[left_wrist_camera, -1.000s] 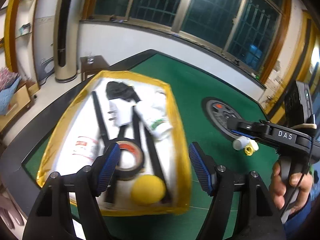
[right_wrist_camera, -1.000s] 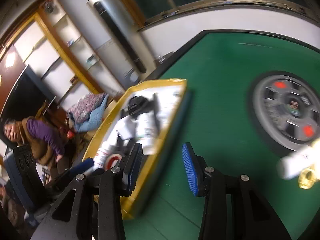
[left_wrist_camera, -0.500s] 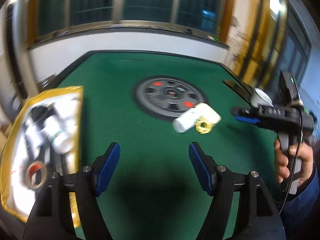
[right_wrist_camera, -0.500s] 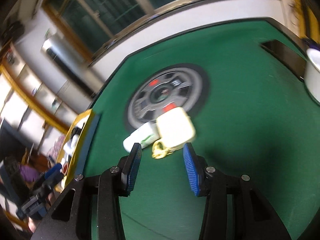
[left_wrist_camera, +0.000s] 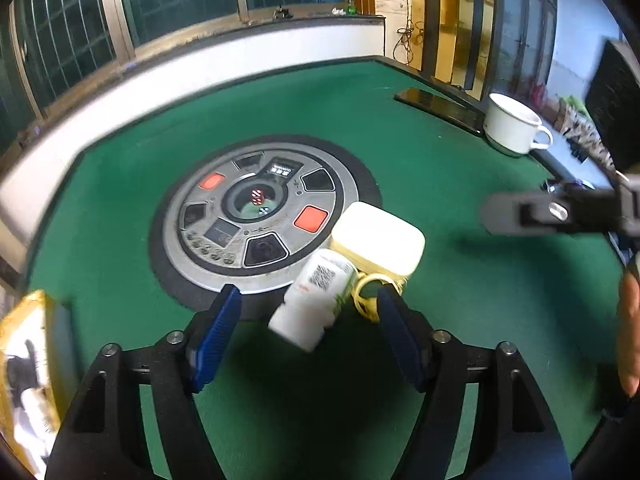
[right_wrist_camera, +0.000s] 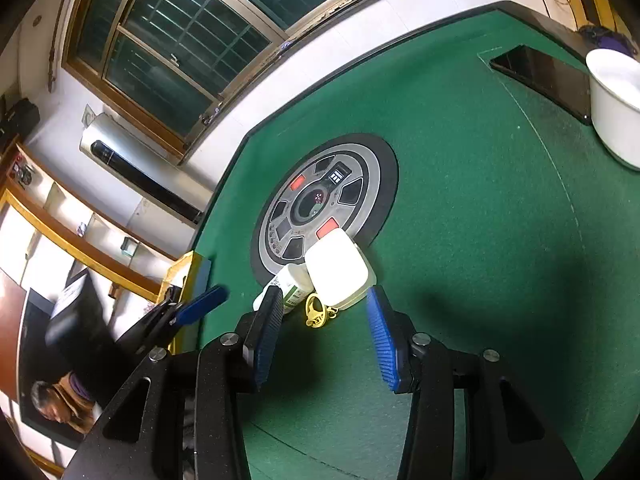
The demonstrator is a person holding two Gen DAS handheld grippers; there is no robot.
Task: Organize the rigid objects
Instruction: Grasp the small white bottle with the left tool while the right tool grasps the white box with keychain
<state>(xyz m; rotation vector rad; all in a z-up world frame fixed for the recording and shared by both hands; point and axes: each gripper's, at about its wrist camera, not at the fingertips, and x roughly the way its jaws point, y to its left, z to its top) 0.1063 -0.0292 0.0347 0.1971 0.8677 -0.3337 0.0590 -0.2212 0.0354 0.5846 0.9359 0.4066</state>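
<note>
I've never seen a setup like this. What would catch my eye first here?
Probably the round silver control dial sunk into the middle of the green felt table. At its near edge lie a white bottle, a pale square box and a yellow clasp, with both open, blue-padded claws pointed at them.

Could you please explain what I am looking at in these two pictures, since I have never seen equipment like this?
No robot here: a person holds a two-finger gripper in each hand, and a fisheye camera on each looks along its blue-padded fingers. One picture is from the left gripper, the other from the right gripper. Both are open and hold nothing. On the green table lie a white bottle on its side, a cream box and a yellow clasp, close together by the round centre panel. A white cup stands further off, and a yellow-rimmed tray at the left edge.
</note>
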